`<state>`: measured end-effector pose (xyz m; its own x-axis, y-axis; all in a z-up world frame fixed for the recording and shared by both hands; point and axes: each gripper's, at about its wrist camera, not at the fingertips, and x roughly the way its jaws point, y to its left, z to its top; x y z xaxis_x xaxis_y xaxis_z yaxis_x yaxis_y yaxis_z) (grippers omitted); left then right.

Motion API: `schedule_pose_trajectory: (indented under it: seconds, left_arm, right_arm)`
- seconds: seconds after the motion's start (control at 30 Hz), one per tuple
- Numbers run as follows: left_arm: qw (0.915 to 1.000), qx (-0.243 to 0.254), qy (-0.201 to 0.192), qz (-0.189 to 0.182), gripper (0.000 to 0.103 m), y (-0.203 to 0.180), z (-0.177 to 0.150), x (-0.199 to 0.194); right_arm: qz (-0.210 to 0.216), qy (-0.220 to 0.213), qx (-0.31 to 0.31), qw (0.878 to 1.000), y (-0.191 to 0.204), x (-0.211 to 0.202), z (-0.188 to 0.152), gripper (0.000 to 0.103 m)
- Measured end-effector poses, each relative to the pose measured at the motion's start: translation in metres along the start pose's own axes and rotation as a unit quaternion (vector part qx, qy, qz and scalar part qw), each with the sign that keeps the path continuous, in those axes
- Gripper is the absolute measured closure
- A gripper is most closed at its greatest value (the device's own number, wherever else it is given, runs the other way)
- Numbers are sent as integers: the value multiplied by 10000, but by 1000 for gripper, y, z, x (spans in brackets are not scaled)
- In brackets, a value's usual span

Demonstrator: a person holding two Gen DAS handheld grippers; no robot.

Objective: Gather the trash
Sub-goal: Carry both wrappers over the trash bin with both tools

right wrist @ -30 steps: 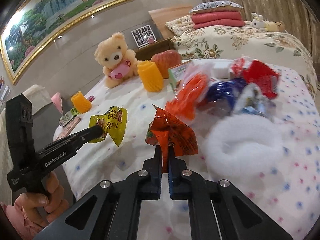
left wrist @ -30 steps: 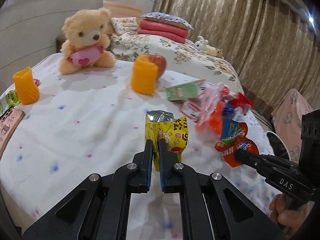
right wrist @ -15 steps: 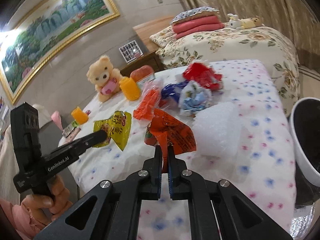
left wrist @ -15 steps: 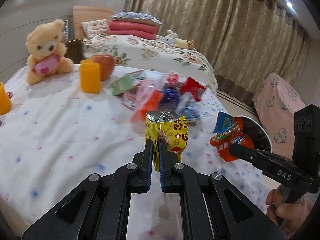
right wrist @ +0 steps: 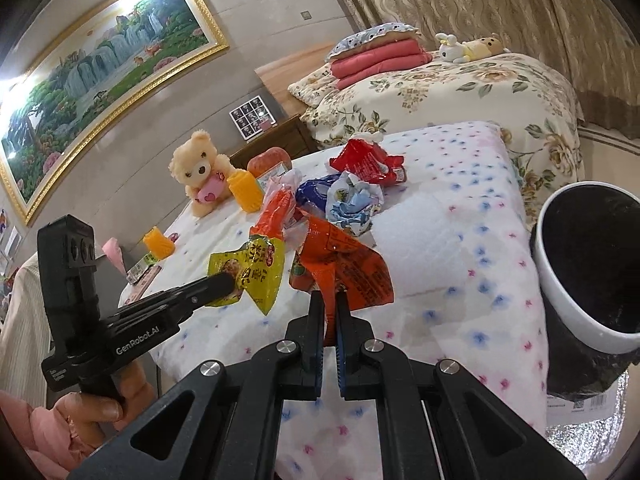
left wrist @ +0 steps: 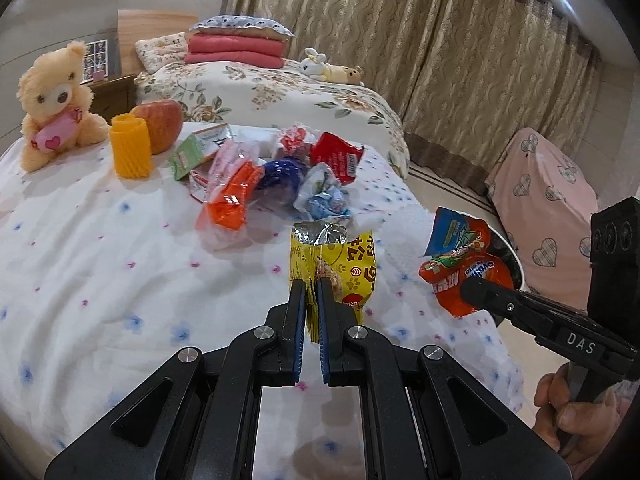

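Note:
My left gripper point(left wrist: 311, 286) is shut on a yellow snack wrapper point(left wrist: 340, 264), held above the white spotted bedspread; the wrapper also shows in the right wrist view point(right wrist: 250, 272). My right gripper point(right wrist: 329, 298) is shut on an orange-red snack wrapper point(right wrist: 344, 264), which in the left wrist view point(left wrist: 460, 264) hangs over the rim of the bin. A white bin with a black liner point(right wrist: 592, 264) stands off the bed's right edge. More trash lies in a heap on the bed point(left wrist: 280, 172): orange, blue, red and green wrappers.
A teddy bear point(left wrist: 52, 104), an apple point(left wrist: 158, 122) and a yellow foam sleeve point(left wrist: 130, 146) stand at the back of the bed. A second bed with folded blankets point(left wrist: 236, 46) lies behind. A pink covered seat point(left wrist: 548, 184) is at the right.
Both grippers have swung right with their wrappers toward the bed's edge. The bin has come into fuller view at the right. Both stay shut.

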<state>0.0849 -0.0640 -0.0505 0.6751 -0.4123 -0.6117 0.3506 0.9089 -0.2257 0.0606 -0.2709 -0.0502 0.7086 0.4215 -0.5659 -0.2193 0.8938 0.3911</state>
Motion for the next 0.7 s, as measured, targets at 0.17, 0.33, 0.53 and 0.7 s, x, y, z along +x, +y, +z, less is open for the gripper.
schedule_pose_trajectory:
  seconds: [0.17, 0.33, 0.53, 0.7]
  left_arm:
    - [9999, 40, -28, -112, 98, -9, 1, -1]
    - [9997, 51, -73, -243, 98, -17, 4, -6]
    - [9986, 196, -72, -477, 98, -37, 6, -5]
    - [9961, 456, -26, -750, 98, -68, 8, 0]
  right_arm:
    - [117, -89, -9, 9999, 4, -12, -2, 99]
    - [-19, -182, -51, 9998, 4, -22, -1, 99]
    - [-328, -317, 95, 9989, -16, -40, -1, 99]
    - [-644, -395, 291, 9967, -42, -54, -4, 99]
